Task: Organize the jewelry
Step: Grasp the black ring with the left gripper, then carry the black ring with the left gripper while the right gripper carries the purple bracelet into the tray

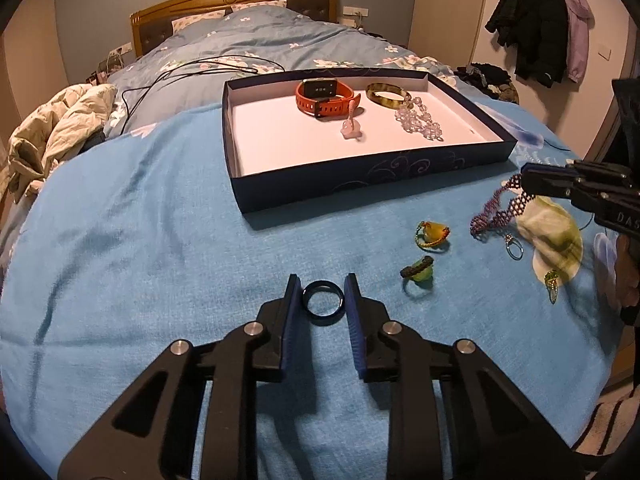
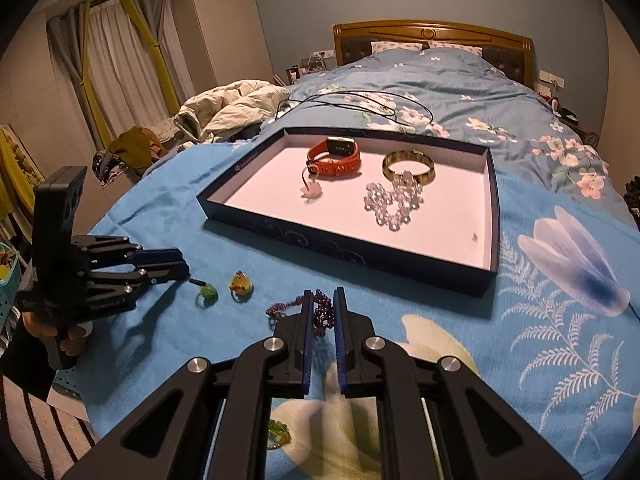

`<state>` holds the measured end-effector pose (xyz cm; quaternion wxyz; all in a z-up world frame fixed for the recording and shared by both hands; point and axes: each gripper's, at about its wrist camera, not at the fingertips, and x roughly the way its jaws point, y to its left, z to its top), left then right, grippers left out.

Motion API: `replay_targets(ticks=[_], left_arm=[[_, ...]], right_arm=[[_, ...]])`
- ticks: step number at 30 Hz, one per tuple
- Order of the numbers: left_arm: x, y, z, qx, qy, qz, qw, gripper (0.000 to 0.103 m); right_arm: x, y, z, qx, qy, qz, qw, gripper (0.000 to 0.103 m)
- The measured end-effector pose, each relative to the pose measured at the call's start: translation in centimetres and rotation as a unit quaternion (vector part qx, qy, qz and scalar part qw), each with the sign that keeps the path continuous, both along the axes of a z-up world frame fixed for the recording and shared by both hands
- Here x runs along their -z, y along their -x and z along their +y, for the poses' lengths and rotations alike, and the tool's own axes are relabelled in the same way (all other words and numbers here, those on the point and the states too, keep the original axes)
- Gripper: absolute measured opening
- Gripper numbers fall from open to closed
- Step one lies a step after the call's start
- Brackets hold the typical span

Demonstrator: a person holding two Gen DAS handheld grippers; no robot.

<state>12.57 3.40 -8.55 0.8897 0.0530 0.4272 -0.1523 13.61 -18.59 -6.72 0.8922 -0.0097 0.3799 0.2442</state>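
Bedroom scene, with a blue blanket (image 1: 160,240) spread over the foot of a bed (image 1: 260,36), a wooden headboard at the far end and coats hanging on the right wall. Down low in the left wrist view, the left gripper (image 1: 322,300) tilts steeply at the blanket near its front edge, and its two blue-padded fingers (image 1: 294,304) bracket a dark ring (image 1: 323,303) lying flat; the left pad looks to be touching the ring's rim, the right one sits just beside it, and whether it is truly pinched I cannot tell. Over to the right, the right gripper (image 2: 323,312) also points down at an angle, its fingers (image 2: 307,320) drawn close and clamped on a purple beaded bracelet (image 2: 324,312), which trails out to the left of the pads; in the left wrist view part of that strand (image 1: 500,212) hangs from the gripper's tip. A hand (image 2: 72,336) grips the left tool's handle at the blanket's left edge.

Farther back sits the shallow dark-blue box (image 1: 312,188) with a pale floor. Inside, toward its far side, an orange smartwatch (image 1: 324,98), a yellowish bangle (image 1: 390,96) to its right, a clear crystal bracelet (image 1: 420,120) touching the bangle, and a small pink charm (image 1: 352,130) in front of the watch.

Between box and grippers rest a yellow ring (image 1: 434,234) and a green ring (image 1: 418,274), with a thin wire ring (image 1: 514,248) just right of them.
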Motion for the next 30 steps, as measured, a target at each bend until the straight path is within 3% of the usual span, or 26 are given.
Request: replay_targets(ticks=[20, 30], left_arm=[[-5.9, -0.3, -2.4, 0.038, 0.032, -0.083, 0.9953, 0.022], [-6.8, -2.3, -3.4, 0.043, 0.027, -0.095, 0.9942, 0.022]], right_arm=[[-3.6, -0.2, 0.2, -0.005, -0.006, -0.050, 0.999, 0.007], [-5.9, -1.3, 0.0, -0.004, -0.007, -0.082, 0.997, 0.007]])
